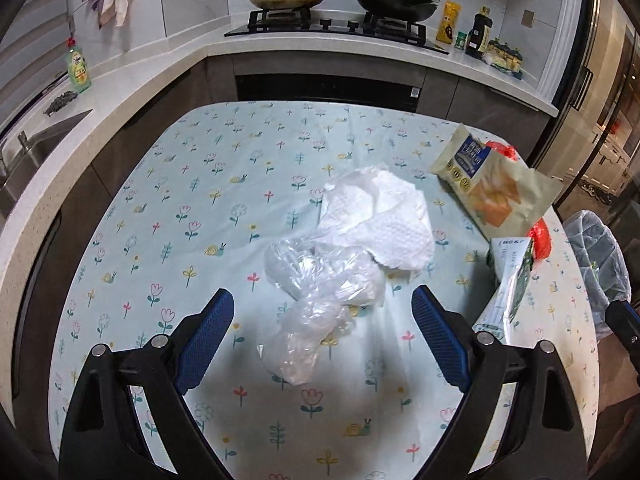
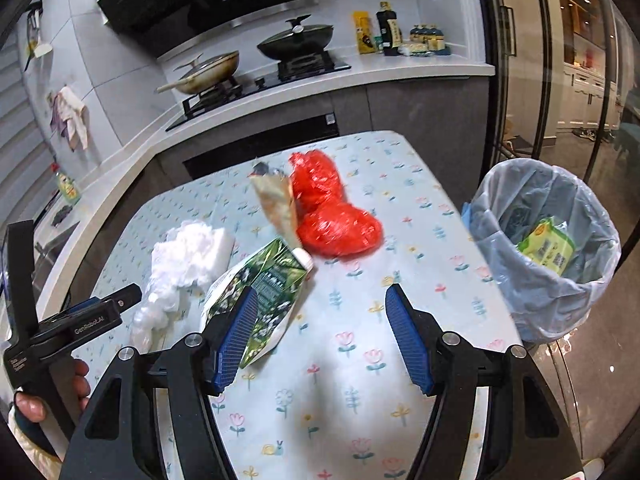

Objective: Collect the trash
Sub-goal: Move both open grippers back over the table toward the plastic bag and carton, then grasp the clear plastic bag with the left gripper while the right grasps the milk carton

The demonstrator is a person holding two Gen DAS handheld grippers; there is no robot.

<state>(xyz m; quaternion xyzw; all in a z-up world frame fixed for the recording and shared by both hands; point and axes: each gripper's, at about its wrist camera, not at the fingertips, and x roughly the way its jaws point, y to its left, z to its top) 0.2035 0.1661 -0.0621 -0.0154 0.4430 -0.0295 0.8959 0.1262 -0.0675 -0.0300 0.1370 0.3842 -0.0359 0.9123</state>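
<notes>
My left gripper (image 1: 322, 300) is open above the table, its jaws on either side of a crumpled clear plastic bag (image 1: 316, 304). A white paper towel (image 1: 380, 220) lies just beyond the bag. My right gripper (image 2: 320, 300) is open and empty over the flowered tablecloth (image 2: 340, 360); a green and white pouch (image 2: 260, 292) lies beside its left finger. A red plastic bag (image 2: 332, 212) and a beige snack bag (image 2: 278, 204) lie further on. The snack bag (image 1: 492, 184) and pouch (image 1: 510, 280) also show in the left wrist view.
A bin (image 2: 548, 248) lined with a pale plastic bag stands off the table's right edge and holds a green packet (image 2: 548, 246). Behind the table runs a counter with a stove (image 1: 336, 28), pans and bottles. A sink (image 1: 36, 148) is at the left.
</notes>
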